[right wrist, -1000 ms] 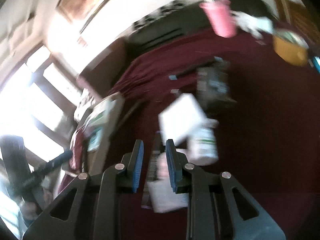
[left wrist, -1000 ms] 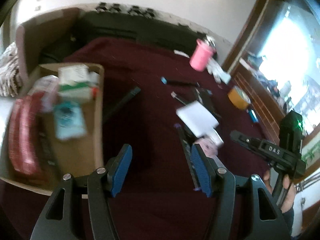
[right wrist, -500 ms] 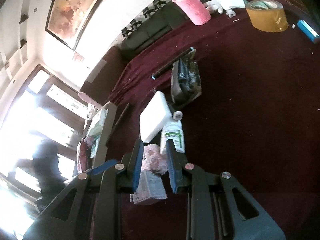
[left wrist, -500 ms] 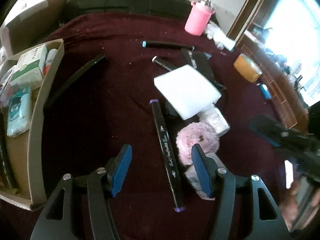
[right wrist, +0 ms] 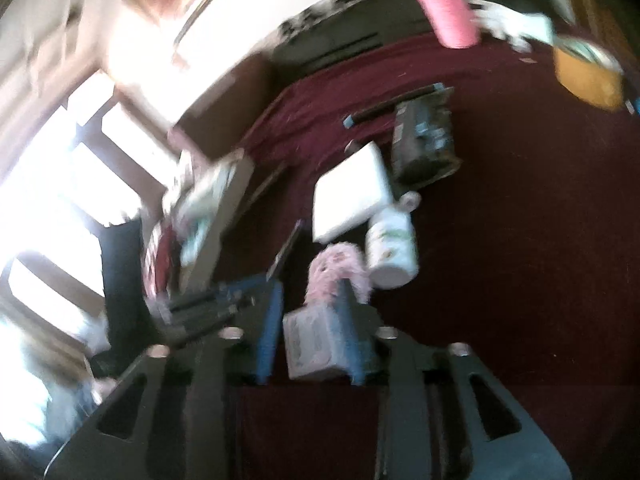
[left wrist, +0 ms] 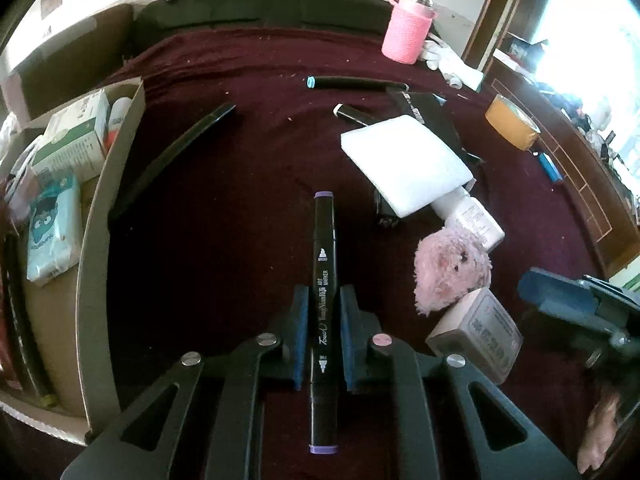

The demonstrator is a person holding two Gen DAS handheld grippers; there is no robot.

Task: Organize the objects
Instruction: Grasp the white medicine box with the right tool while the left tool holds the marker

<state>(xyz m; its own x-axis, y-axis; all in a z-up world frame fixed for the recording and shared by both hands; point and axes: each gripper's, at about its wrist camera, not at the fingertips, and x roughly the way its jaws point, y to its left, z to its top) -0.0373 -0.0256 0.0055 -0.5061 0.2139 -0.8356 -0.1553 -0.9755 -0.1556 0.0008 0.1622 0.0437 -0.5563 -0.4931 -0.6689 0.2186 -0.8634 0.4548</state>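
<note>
My left gripper [left wrist: 324,300] is shut on a black art marker with purple ends [left wrist: 323,264], lying lengthwise between the blue pads on the dark red cloth. A pink plush toy [left wrist: 452,268], a small pinkish box [left wrist: 476,334], a white bottle [left wrist: 472,216] and a white foam pad [left wrist: 404,160] lie to its right. In the blurred right wrist view my right gripper [right wrist: 310,296] is open around the small box [right wrist: 312,340], with the plush toy [right wrist: 336,268] just beyond it.
A cardboard box [left wrist: 96,240] at the left holds cartons and a tissue pack. More black markers [left wrist: 352,83], a long black strip [left wrist: 172,160], a dark packet [right wrist: 424,140], a pink cup [left wrist: 406,36] and a tape roll [left wrist: 512,128] lie farther back.
My left gripper has come down over the purple marker and shut on it. My right gripper has opened and moved over the small box near the plush toy.
</note>
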